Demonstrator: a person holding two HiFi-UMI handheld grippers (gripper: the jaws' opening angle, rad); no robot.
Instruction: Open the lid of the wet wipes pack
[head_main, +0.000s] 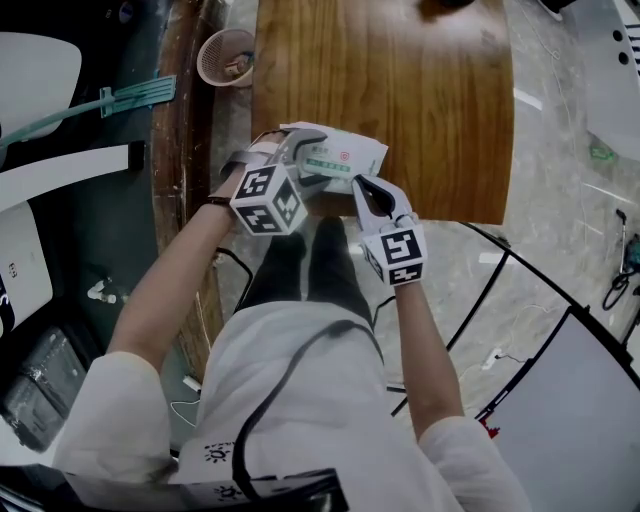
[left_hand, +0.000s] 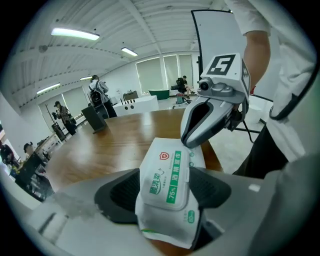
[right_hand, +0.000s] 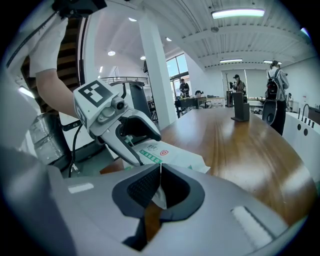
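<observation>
The wet wipes pack (head_main: 340, 158), white with green print, lies at the near edge of the wooden table (head_main: 400, 80). In the left gripper view the pack (left_hand: 167, 182) sits lengthwise between the wide-spread jaws of my left gripper (left_hand: 166, 196), its lid flat and closed. The pads (left_hand: 122, 192) flank it without squeezing it. My right gripper (right_hand: 160, 187) is shut on the pack's thin sealed edge (right_hand: 161, 192). In the head view the left gripper (head_main: 285, 160) is at the pack's left end and the right gripper (head_main: 362, 186) at its near right corner.
A small round basket (head_main: 225, 57) with bits in it stands on the floor left of the table. A black stand (right_hand: 242, 111) rests far down the tabletop. Several people stand in the distant room. Cables and a black frame (head_main: 500, 270) lie on the floor at right.
</observation>
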